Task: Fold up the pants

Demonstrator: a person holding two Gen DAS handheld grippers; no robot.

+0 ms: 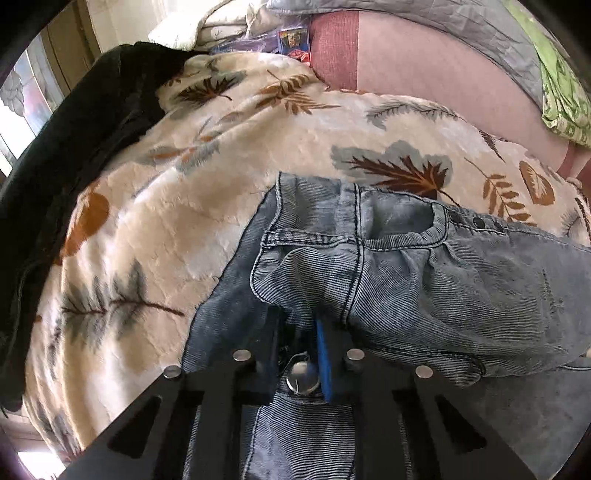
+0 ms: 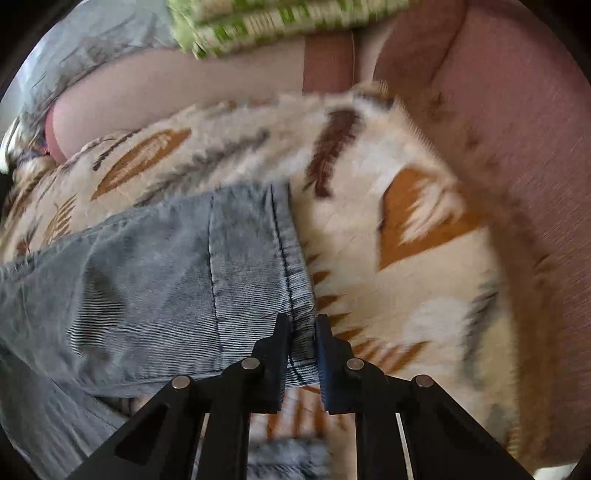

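Observation:
Light blue jeans [image 1: 424, 280] lie on a cream blanket with a leaf print [image 1: 184, 206]. My left gripper [image 1: 297, 332] is shut on the jeans at the waistband, just above the metal button [image 1: 303, 376]. In the right wrist view the leg end of the jeans [image 2: 166, 280] lies on the same blanket [image 2: 406, 258]. My right gripper [image 2: 302, 332] is shut on the hem [image 2: 301, 347] of that leg. The right wrist view is motion-blurred.
A black garment [image 1: 74, 155] lies along the blanket's left edge. Pink upholstery [image 1: 424, 70] rises behind the blanket and also shows at the right in the right wrist view [image 2: 517, 147]. A grey quilt [image 1: 424, 22] and a green patterned cloth [image 1: 561, 85] sit on it.

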